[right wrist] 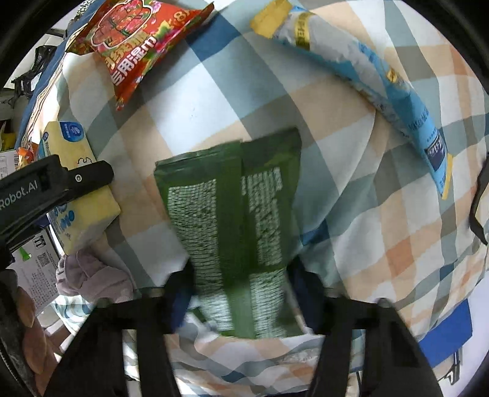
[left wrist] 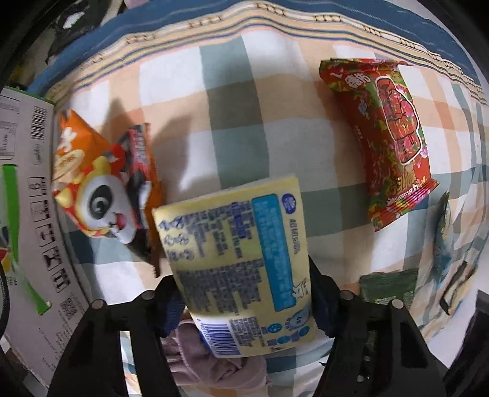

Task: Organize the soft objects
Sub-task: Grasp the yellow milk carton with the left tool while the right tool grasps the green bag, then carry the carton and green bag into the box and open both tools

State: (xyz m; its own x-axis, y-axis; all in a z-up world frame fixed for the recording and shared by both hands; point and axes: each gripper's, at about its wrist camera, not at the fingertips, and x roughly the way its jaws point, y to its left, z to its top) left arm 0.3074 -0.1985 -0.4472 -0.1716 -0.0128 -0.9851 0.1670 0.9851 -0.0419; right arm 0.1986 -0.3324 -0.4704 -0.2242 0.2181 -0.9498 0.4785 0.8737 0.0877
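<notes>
My left gripper (left wrist: pixel 244 293) is shut on a yellow tissue pack (left wrist: pixel 235 259) with blue print, held above the checked bedsheet (left wrist: pixel 229 100). My right gripper (right wrist: pixel 241 274) is shut on a green packet (right wrist: pixel 232 213) with white text, just above the sheet. In the right wrist view the left gripper's black body (right wrist: pixel 55 186) and its yellow pack (right wrist: pixel 82 189) show at the left. A red flowered wipes pack (left wrist: pixel 388 137) lies on the sheet at the right; it also shows in the right wrist view (right wrist: pixel 134 45). An orange panda packet (left wrist: pixel 94 183) lies at the left.
A white cardboard box (left wrist: pixel 33 213) with barcode and green stripe stands along the left edge. A mauve cloth (left wrist: pixel 214 363) lies under the left gripper. A blue and white pouch (right wrist: pixel 366 76) lies at the far right of the sheet. The sheet's striped border (left wrist: pixel 275 18) runs along the far edge.
</notes>
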